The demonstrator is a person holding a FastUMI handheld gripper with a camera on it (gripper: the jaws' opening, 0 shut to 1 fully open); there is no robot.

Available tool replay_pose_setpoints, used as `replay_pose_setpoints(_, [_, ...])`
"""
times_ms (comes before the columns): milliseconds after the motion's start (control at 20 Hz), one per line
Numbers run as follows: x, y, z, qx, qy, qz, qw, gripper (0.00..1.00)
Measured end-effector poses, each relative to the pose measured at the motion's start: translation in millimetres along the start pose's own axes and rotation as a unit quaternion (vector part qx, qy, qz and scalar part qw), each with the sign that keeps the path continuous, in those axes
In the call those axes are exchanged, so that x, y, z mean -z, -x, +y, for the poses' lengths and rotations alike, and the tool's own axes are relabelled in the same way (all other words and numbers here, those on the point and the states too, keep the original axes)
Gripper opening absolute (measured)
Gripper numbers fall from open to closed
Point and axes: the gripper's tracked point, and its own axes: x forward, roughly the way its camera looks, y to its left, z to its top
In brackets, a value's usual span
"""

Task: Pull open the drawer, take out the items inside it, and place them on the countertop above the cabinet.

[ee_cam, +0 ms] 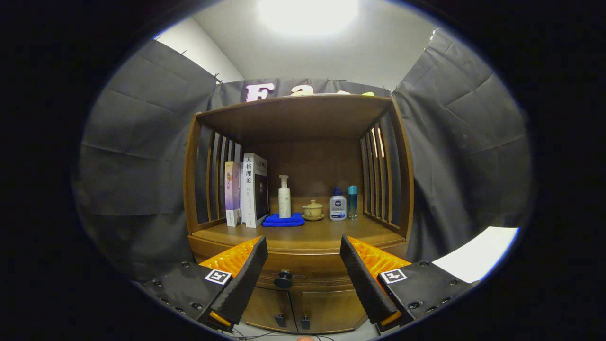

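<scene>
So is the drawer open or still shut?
Shut. The drawer front sits flush under the countertop, its knob untouched between the spread fingers of the open gripper.

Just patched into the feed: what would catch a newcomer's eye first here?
The wooden cabinet fills the scene, its countertop holding books, a white pump bottle standing on a blue cloth, a small lidded cup and two more bottles. Nearer, the open gripper frames the closed drawer's dark knob between its fingers.
</scene>
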Motion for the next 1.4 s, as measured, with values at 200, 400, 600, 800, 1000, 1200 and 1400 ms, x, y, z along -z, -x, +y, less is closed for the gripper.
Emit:
replay_pose_setpoints(200, [25, -25, 14, -0.013, 0.005, 0.019, 1.0, 0.98])
replay_pose_setpoints(400, [53, -47, 25, -0.021, 0.008, 0.041, 0.999, 0.99])
replay_pose_setpoints(600, [78, -69, 35, -0.029, 0.006, 0.063, 0.998, 0.98])
replay_pose_setpoints(800, [105, -87, 43, -0.03, 0.014, 0.083, 0.996, 0.98])
replay_pose_setpoints(1000, [139, -103, 41, -0.019, 0.013, 0.115, 0.993, 0.99])
replay_pose_setpoints(1200, [165, -104, 43, -0.018, 0.023, 0.134, 0.99, 0.93])
replay_pose_setpoints(1400, [169, -108, 44, -0.014, 0.029, 0.122, 0.992, 0.71])
